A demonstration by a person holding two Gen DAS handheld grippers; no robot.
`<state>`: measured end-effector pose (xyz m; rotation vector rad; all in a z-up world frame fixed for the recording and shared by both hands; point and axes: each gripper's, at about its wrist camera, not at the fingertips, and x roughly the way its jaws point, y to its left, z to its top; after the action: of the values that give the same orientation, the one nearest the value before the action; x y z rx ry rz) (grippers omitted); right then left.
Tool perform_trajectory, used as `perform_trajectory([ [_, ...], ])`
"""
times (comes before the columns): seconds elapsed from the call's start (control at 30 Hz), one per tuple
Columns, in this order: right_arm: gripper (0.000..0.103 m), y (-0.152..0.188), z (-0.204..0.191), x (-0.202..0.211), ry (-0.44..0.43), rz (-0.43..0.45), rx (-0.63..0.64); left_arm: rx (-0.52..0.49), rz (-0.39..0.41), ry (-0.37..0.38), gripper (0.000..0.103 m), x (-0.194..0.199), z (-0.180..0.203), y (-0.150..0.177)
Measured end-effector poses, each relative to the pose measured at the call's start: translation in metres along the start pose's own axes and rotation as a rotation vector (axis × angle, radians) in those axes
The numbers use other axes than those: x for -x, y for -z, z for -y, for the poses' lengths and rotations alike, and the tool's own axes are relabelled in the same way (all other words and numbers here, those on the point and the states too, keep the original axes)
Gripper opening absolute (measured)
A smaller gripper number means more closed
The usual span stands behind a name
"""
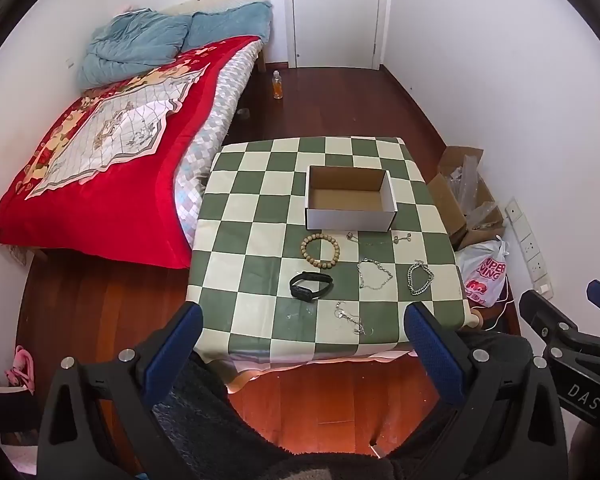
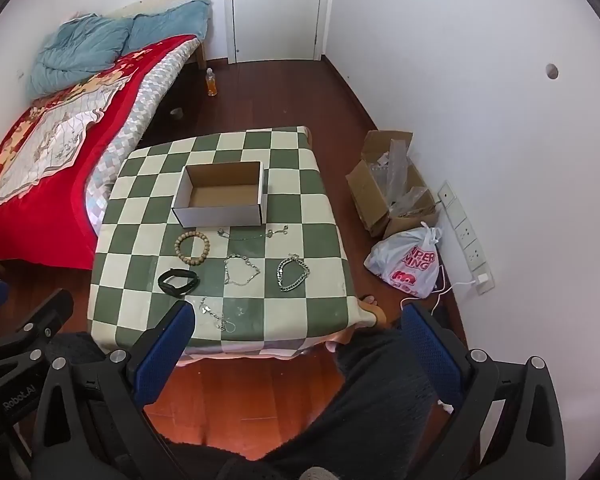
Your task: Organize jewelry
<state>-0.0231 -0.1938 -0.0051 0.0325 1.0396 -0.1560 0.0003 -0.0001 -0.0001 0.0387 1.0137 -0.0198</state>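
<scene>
An open, empty cardboard box (image 1: 350, 199) (image 2: 220, 199) stands on the checkered table (image 1: 256, 216) (image 2: 320, 240). In front of it lie a wooden bead bracelet (image 1: 320, 251) (image 2: 192, 249), a black wristband (image 1: 311, 286) (image 2: 179, 282), a thin chain (image 1: 379, 239) (image 2: 252, 234), a silver chain (image 1: 374, 274) (image 2: 241, 270), a thick silver bracelet (image 1: 421, 279) (image 2: 293, 274) and a small silver chain (image 1: 350, 317) (image 2: 216, 314) near the front edge. My left gripper (image 1: 304, 344) is open and empty, short of the table. My right gripper (image 2: 296, 344) is open and empty too.
A bed with a red blanket (image 1: 100, 152) (image 2: 40, 128) touches the table's left side. Cardboard boxes (image 1: 464, 196) (image 2: 392, 184), a plastic bag (image 1: 484, 272) (image 2: 408, 264) and a power strip (image 2: 466, 236) lie on the floor to the right. A bottle (image 1: 278, 85) (image 2: 211, 82) stands near the door.
</scene>
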Motion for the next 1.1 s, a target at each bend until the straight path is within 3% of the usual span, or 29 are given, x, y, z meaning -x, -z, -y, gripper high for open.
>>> perform_trajectory([
  [1.1, 0.103, -0.001, -0.007, 0.004, 0.009, 0.01, 0.039, 0.016, 0.012, 0.003, 0.103, 0.007, -0.006, 0.005],
])
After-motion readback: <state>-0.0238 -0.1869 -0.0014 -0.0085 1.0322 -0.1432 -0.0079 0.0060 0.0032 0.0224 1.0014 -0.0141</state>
